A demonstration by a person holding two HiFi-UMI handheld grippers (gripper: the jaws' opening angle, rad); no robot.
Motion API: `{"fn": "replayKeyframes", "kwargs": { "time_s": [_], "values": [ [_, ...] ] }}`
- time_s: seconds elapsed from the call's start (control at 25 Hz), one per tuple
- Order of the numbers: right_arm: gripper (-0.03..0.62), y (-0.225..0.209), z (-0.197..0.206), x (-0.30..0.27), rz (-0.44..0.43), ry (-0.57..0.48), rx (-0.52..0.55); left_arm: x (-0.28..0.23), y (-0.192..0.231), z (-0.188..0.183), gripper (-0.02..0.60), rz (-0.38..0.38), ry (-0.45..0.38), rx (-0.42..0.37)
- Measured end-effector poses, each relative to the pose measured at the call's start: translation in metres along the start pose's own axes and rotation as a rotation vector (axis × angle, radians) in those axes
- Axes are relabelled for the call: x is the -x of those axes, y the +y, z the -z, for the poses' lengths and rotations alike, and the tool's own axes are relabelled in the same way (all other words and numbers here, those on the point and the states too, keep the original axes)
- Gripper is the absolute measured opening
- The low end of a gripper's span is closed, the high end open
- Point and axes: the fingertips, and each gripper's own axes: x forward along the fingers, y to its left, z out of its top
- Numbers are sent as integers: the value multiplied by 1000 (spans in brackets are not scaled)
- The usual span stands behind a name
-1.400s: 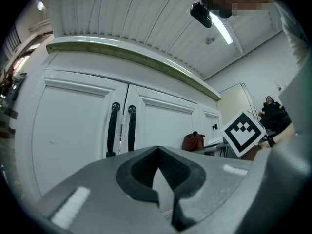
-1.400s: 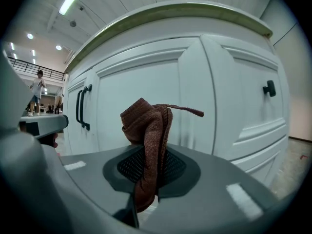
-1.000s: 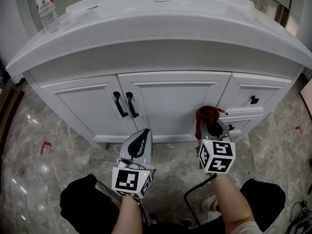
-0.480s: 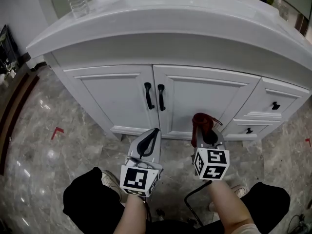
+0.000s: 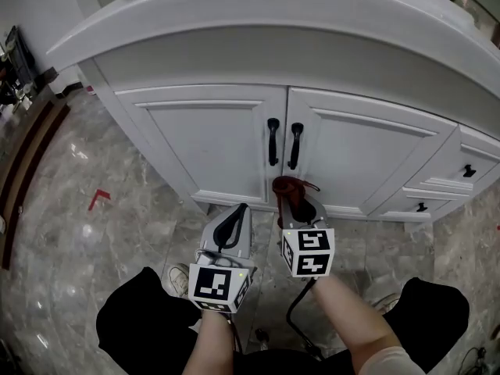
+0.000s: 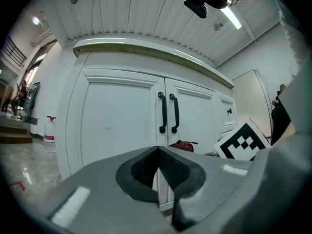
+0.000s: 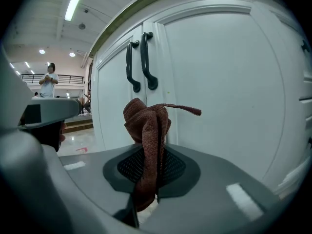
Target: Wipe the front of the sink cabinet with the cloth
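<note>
The white sink cabinet (image 5: 226,139) fills the upper part of the head view, with two doors and a pair of black handles (image 5: 283,143) at their seam. My right gripper (image 5: 293,207) is shut on a bunched dark red cloth (image 5: 288,189) (image 7: 147,130), held just in front of the lower edge of the right door (image 7: 214,77), below the handles (image 7: 140,65). My left gripper (image 5: 232,223) (image 6: 158,172) is shut with nothing between its jaws, a little back from the left door (image 6: 114,126).
Small drawers with black knobs (image 5: 469,171) sit at the cabinet's right. The curved countertop (image 5: 258,30) overhangs the doors. Grey marble floor (image 5: 70,233) with a red tape mark (image 5: 98,199) lies to the left. My dark-trousered knees (image 5: 137,319) are at the bottom.
The view has swung right to left along the cabinet: the door handles now sit right above my grippers. The cloth in my right gripper has come from the drawer side to the door seam.
</note>
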Motion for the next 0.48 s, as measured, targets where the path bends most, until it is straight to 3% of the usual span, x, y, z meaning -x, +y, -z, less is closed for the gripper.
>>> {"fn": "replayKeyframes", "kwargs": {
  "time_s": [0.2, 0.48],
  "values": [
    [86, -3, 3, -8, 11, 3, -12, -3, 5, -1, 0, 1, -19, 33],
    [86, -25, -2, 7, 40, 2, 5, -18, -27, -1, 0, 74, -11, 3]
  ]
}}
